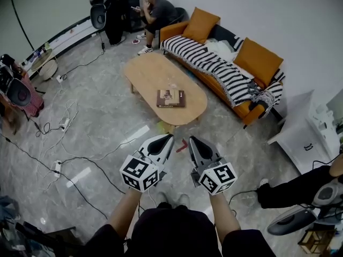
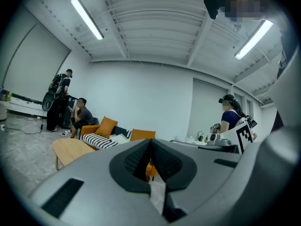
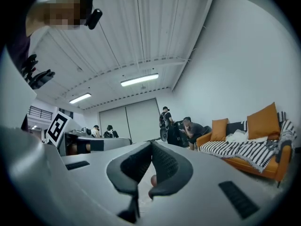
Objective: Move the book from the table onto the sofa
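Observation:
A brown book (image 1: 171, 98) lies flat on the near end of the oval wooden table (image 1: 144, 71). Beyond it stands the orange sofa (image 1: 175, 31) with a striped throw (image 1: 214, 66) and orange cushions. My left gripper (image 1: 170, 137) and right gripper (image 1: 191, 140) hover side by side over the floor, well short of the table. Both are shut with nothing between their jaws. In the left gripper view the table (image 2: 70, 149) and sofa (image 2: 99, 131) sit far off to the left. The right gripper view shows the sofa (image 3: 254, 149) at its right.
Cables (image 1: 64, 159) snake over the grey floor at the left. A person sits in a chair (image 1: 155, 12) behind the sofa's far end. A white cabinet (image 1: 308, 133) stands at the right, with another person's arm and device (image 1: 300, 213) beside it.

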A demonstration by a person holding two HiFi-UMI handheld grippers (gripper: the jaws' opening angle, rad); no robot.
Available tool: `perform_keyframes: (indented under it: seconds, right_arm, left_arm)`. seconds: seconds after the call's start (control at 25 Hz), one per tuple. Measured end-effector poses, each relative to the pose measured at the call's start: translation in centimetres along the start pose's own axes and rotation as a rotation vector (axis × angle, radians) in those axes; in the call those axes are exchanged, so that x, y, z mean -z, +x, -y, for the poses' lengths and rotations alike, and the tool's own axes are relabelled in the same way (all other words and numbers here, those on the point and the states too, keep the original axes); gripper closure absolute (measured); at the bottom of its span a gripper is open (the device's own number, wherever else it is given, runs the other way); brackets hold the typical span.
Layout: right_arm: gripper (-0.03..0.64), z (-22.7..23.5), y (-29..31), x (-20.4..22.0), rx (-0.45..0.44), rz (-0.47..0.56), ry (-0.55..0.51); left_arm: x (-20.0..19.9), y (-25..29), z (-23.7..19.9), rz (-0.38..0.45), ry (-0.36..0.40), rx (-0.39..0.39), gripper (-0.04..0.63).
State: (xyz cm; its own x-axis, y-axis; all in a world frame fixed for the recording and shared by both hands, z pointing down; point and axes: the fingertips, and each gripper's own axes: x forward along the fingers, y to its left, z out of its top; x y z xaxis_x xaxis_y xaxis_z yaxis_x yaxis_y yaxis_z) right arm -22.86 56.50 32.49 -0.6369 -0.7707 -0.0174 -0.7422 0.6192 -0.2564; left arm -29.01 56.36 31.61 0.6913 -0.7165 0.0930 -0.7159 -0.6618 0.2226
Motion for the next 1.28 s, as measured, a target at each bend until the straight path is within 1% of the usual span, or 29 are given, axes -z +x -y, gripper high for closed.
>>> perform_keyframes:
  seconds: [0.28,0.52,0.68,0.88,1.28]
  right_arm:
    - [0.592,-2.0,2.2,1.9,0.020,-0.025,0.019]
    - [0.592,-2.3,3.1,2.9,0.047,-0.039,0.034]
    - [0.592,-0.9,4.0,3.5,0.067,-0.046,0.058]
    - [0.592,1.4,5.9,4.1,0.068,-0.064,0.075]
    - [0.592,8.7,11.8,4.1,0.044,-0.082,0.127]
  left_arm:
    - [0.3,-2.4,-3.5,-0.009,-0.023,0.001,0.580]
    - [1.3,-2.9,-5.5,-0.029,-0.058,0.005,0.580]
    - [2.0,-2.0,-6.8,-0.049,-0.070,0.008,0.580]
    - [2.2,0.2,-9.2,-0.067,-0.085,-0.004,0.580]
    - [2.4,7.9,-13.4,-0.110,-0.097,-0.017,0.580]
